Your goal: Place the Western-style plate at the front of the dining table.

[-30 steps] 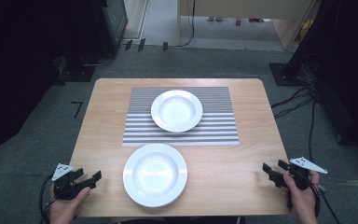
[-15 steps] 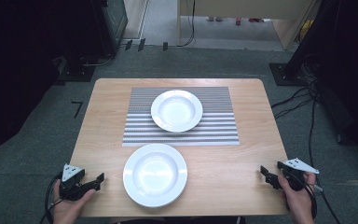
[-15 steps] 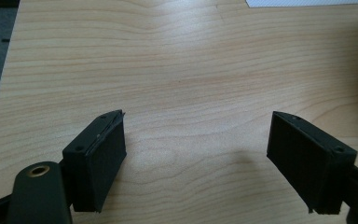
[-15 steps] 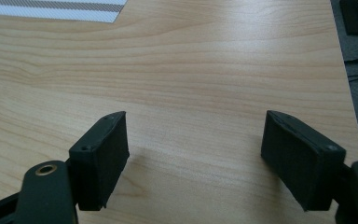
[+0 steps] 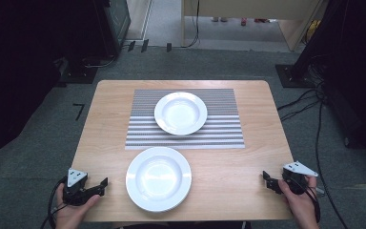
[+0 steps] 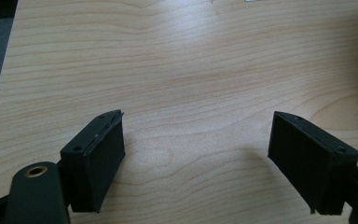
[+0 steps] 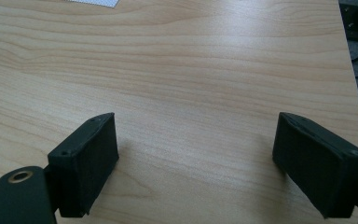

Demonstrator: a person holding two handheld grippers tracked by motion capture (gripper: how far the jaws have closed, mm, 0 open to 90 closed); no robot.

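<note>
While both hands rest at the near corners of the table [image 5: 228, 167], the left gripper [image 5: 104, 183] sits low over the bare wood with its jaws spread wide and nothing between them; the nearer white plate [image 5: 158, 178] lies just beside its tips, toward the table's middle — apart from them, not touching; the right gripper [image 5: 266, 180] points inward from the opposite corner, its jaws having just been opening, now wide apart and empty over plain wood; the same plate lies well off ahead of its tips; beyond both grippers, farther up the table, a second white plate [image 5: 180, 113] rests on the striped placemat [image 5: 219, 133] — well apart from either pair of jaws
</note>
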